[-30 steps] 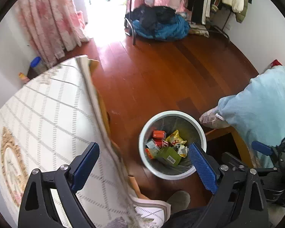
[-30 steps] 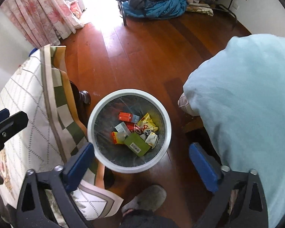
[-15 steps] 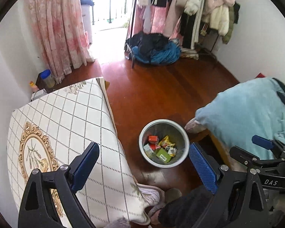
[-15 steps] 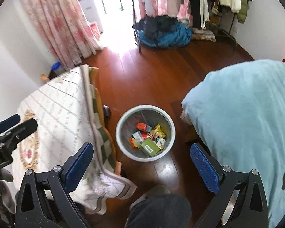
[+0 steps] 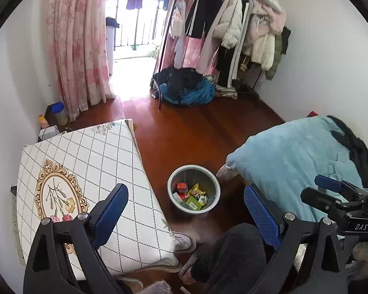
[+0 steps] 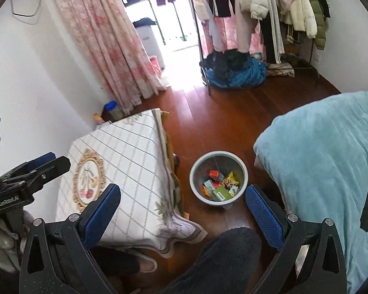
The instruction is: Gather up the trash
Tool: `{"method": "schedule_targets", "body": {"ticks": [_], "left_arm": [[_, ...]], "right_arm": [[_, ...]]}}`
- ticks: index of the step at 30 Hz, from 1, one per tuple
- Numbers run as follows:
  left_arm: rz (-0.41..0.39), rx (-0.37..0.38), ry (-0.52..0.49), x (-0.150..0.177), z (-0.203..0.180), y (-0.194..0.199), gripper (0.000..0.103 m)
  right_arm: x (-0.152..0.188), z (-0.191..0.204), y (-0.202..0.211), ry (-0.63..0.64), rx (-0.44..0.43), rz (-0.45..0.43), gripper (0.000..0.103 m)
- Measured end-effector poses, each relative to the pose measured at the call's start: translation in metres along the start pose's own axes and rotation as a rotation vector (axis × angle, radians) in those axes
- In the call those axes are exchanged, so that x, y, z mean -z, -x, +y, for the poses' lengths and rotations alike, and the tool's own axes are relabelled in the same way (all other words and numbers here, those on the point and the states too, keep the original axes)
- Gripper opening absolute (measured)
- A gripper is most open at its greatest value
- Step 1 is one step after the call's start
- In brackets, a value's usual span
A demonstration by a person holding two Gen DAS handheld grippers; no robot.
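Trash, a heap of small crumpled wrappers and cartons [image 5: 191, 196] in red, yellow, green and white, lies at the bottom of the round pale grey plastic bin [image 5: 170, 183], which sits just below the middle of the left wrist frame and likewise just right of centre in the right wrist frame [image 6: 193, 171]. Largest around it is the glossy red-brown plank floor [image 5: 184, 132], running from the bright doorway at the top down to the bin. On the right of both frames bulges a soft, fluffy light blue blanket [image 5: 289, 161], its rounded corner close beside the bin's rim. On the left lies a rectangular table under a smooth white cloth with a dotted diamond grid and a gold-framed oval flower medallion [image 5: 85, 171]; its edge hangs near the bin. In the upper left hangs a pleated pink floral curtain [image 5: 78, 49]; in the upper right stands a rack of puffy coats [image 5: 245, 24] with a rumpled blue and black fabric heap [image 5: 186, 89] on the floor beneath it.

The left gripper [image 5: 185, 209], black-framed with ribbed blue pads, fills the bottom of its frame with its fingers spread wide and nothing between them. The right gripper [image 6: 182, 207] is spread the same way and equally empty. A dark fuzzy trouser knee [image 6: 228, 250] rises between its fingers at the lower edge.
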State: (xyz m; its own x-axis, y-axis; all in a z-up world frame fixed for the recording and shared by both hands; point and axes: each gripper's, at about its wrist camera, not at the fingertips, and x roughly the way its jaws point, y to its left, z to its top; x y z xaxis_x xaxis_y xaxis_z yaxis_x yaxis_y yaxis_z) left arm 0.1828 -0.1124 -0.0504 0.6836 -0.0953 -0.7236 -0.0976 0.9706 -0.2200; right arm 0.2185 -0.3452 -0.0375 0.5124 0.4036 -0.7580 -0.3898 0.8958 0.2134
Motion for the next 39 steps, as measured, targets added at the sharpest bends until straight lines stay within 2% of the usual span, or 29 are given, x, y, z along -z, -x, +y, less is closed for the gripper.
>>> {"method": "schedule_targets", "body": {"ticks": [10,30,32,39], "left_arm": [[-0.049,0.032,-0.006,0.002,-0.006,0.034,0.097],[-0.073,0.050,-0.014,0.003,-0.014,0.045,0.097],[-0.072,0.052,-0.012,0.003,-0.014,0.045,0.103],[-0.080,0.057,-0.014,0.003,-0.015,0.050,0.103]], "right_arm": [[-0.005,0.020,0.048,0.048,-0.031,-0.055,0.103],[0.004,0.020,0.060,0.042,-0.030,-0.063,0.103],[0.004,0.019,0.060,0.045,-0.031,-0.061,0.103],[0.004,0.025,0.066,0.053,-0.033,-0.059,0.103]]}}
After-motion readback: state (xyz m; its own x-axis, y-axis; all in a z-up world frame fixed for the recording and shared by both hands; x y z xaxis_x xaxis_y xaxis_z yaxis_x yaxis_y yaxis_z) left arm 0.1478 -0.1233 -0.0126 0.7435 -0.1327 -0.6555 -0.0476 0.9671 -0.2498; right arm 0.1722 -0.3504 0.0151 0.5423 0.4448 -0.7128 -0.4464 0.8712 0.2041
